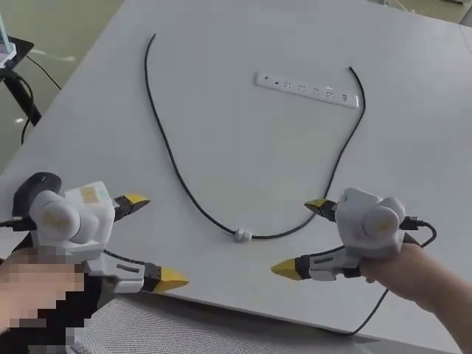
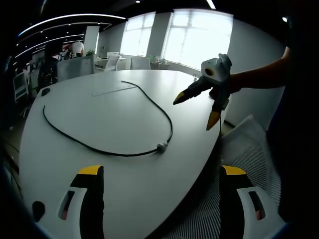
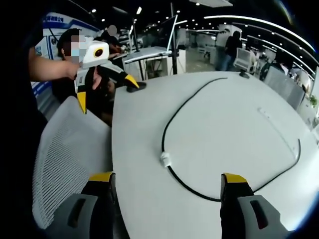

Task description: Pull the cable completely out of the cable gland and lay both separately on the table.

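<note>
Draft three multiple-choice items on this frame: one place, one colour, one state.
1. Where is the small white cable gland?
A on the floor
B threaded on the thin black cable, lying on the white table
C on a shelf

2. Tip colour of the left claw and right claw?
A red
B blue
C yellow

3. State of both claws?
A open, empty
B both shut on the cable
C one shut on the gland

Key: 1 B, the gland sits mid-cable on the tabletop. 2 C, all four tips show yellow. 3 A, jaws stand wide apart with nothing between them.
</note>
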Tool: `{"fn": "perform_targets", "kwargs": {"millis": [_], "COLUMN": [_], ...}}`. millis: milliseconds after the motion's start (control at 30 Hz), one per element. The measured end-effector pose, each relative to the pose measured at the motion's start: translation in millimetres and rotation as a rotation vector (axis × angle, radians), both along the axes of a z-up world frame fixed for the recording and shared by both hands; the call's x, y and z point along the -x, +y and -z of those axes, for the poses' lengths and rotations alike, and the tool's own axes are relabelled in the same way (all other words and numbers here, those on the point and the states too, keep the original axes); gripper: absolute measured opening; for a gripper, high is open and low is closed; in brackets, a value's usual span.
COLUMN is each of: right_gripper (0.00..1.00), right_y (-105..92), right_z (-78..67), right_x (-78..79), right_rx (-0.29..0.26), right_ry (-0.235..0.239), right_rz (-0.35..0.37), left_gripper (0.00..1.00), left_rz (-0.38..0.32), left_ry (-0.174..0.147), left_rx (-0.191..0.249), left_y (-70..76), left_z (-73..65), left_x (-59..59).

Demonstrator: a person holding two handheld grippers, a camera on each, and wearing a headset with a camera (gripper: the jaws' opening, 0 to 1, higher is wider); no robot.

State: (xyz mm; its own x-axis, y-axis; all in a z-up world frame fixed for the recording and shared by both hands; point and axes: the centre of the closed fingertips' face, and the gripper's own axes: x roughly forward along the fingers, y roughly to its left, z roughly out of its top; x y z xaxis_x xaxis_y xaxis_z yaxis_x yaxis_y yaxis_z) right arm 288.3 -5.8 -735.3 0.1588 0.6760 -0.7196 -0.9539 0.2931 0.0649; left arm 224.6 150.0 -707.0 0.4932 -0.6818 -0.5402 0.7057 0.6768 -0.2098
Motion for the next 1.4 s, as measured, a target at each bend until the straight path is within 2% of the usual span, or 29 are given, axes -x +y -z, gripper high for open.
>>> {"fn": "perform_targets", "kwargs": {"millis": [100,333,533,700,1133,1400], "right_gripper": [0.87,0.82,0.79,0.75,0.7,0.62], "right_y": [4.9,14.0,24.2,31.1,42.5,48.9], "right_z": [1.5,14.8,22.8,32.4,52.0,66.1], "right_x": [-3.0,-4.4,-8.2,-4.0,-6.6,-8.1], "right_rx": [0.003,0.039,0.043,0.071,0.107,0.13], "right_ry": [0.009,0.04,0.054,0.064,0.065,0.06], "right_rz": [-0.009,-0.046,-0.06,-0.095,-0.144,-0.186], "left_gripper": [0.96,0.96,0.96,0.96,0.96,0.96], "left_rz": [0.002,0.009,0.006,-0.004,-0.009,-0.004], "left_ry": [0.001,0.008,0.015,0.013,0.013,0.014], "left_rx": [0.001,0.011,0.013,0.014,0.008,-0.003], "left_y": [-2.3,-6.3,-6.2,-2.9,1.9,3.3], "left_z": [1.6,5.8,4.5,3.0,3.5,5.0], "left_x": [-1.8,-0.8,2.7,4.0,5.3,3.5]}}
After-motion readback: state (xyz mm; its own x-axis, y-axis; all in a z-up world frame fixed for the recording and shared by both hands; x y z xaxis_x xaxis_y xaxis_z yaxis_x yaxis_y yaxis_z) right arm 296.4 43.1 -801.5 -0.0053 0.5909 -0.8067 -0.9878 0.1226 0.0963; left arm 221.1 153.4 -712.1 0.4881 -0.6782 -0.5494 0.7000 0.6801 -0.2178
